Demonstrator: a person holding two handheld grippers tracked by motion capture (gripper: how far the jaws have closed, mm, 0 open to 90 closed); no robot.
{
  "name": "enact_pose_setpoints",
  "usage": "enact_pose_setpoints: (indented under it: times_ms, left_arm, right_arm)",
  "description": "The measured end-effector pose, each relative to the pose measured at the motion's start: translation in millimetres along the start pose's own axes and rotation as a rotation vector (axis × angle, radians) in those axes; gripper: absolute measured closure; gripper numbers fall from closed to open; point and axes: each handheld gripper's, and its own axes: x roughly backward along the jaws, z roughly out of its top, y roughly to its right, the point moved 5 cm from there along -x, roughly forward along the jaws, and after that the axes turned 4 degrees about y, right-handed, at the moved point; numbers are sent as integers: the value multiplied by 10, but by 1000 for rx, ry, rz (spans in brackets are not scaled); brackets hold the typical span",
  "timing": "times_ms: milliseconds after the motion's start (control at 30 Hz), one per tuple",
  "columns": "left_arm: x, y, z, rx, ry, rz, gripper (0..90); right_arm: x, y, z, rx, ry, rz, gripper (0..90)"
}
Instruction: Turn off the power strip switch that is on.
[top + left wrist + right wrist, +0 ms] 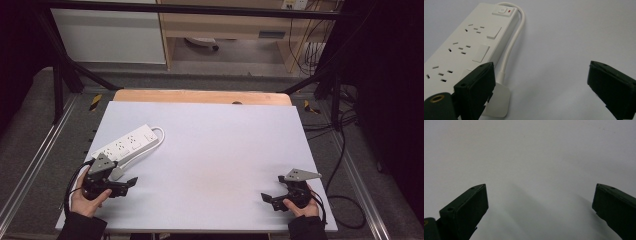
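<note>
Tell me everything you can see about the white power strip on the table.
The power strip is a long white block, plastic by its look, lying flat at the left of the table. Its top shows rows of socket holes and a switch at the far end with a small red mark. A white cable loops from that end back to a flat plug near the open left tool. Nothing grips it.

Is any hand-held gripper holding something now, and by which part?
Nothing is held. The left hand-held gripper stands open beside the power strip; the right hand-held gripper is open above the bare table.
</note>
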Motion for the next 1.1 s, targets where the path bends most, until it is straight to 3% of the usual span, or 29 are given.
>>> enact_pose_setpoints:
  times_ms: [400, 1100]
  left_arm:
    - [-4, -76, 111, 20, 2, 23, 80]
    - [-47, -133, 261, 19, 2, 43, 84]
  right_arm:
    - [-4, 3, -5, 4, -9, -3, 9]
    - [-2, 2, -4, 7, -10, -6, 9]
